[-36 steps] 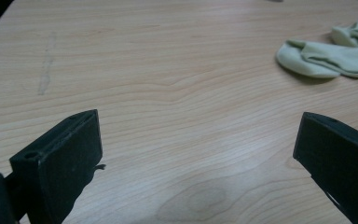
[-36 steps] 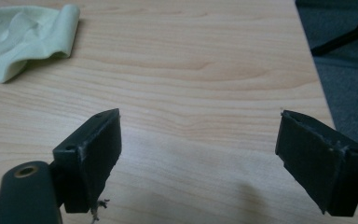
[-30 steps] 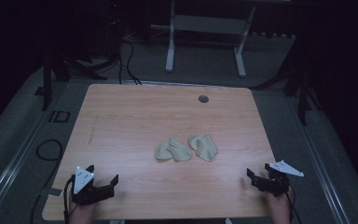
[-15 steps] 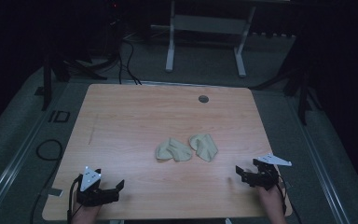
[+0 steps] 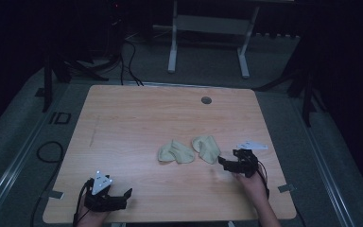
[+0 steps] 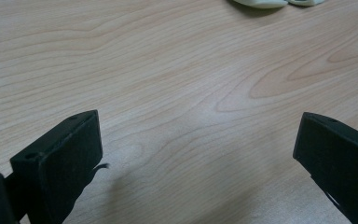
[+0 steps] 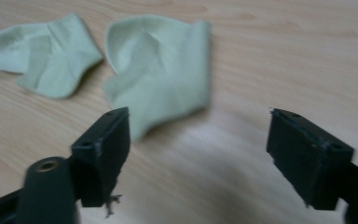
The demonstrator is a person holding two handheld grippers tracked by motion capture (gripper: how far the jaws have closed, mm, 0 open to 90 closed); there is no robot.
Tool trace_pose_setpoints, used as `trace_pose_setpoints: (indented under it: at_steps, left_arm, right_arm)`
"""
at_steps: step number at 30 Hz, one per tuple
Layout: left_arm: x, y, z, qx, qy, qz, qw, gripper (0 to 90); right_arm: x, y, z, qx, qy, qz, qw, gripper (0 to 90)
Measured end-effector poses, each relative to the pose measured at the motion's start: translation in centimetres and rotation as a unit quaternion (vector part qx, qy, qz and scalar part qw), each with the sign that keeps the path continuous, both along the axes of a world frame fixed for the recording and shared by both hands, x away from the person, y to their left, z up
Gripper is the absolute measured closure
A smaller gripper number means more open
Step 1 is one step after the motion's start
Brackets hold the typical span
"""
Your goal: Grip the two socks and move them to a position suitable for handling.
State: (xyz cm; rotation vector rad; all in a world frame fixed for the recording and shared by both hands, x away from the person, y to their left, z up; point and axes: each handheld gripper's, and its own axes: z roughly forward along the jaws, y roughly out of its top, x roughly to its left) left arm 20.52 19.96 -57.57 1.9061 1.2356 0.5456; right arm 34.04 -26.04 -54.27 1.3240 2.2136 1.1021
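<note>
Two pale socks lie side by side near the middle of the table (image 5: 123, 123), touching or nearly so. The right tongs (image 5: 228, 165) are held just beside the right sock (image 5: 207, 148), with that sock directly ahead of the jaws and slightly toward their left jaw in the right gripper view; the left sock (image 5: 175, 152) lies further off on the same side. The right jaws stand wide apart, have just been narrowed a little, and nothing is gripped between them. The left tongs (image 5: 118, 198) are kept well apart from the socks, near the table's front edge, jaws spread wide and empty over bare wood.

A grasp of the right sock seems to be in preparation. Only the top layer might be pinched if the jaws are closed too high, so the fabric would slip free. The sock could also be pushed along the smooth wood rather than caught, and shoved onto its neighbour.

The surface is a light wood-grain laminate with a small round grommet (image 5: 206, 100) toward the far edge. The room is dark; grey carpet, loose cables and a white desk frame (image 5: 174, 42) are seen beyond.
</note>
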Motion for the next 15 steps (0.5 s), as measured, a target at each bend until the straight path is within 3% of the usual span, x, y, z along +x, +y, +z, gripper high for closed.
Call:
trace_pose_setpoints:
  at_steps: [5,15]
  left_arm:
    - [-0.1,-0.1,0.0,-0.002,0.000,-0.010,1.0000,1.1]
    - [-0.2,0.0,0.0,0.000,0.000,-0.010,0.9999,1.1]
  right_arm:
    - [1.4,2.3,0.7,-0.001,0.000,0.013,0.9999,29.9]
    - [4.2,5.6,0.5,-0.036,0.003,0.025,0.9990,29.4]
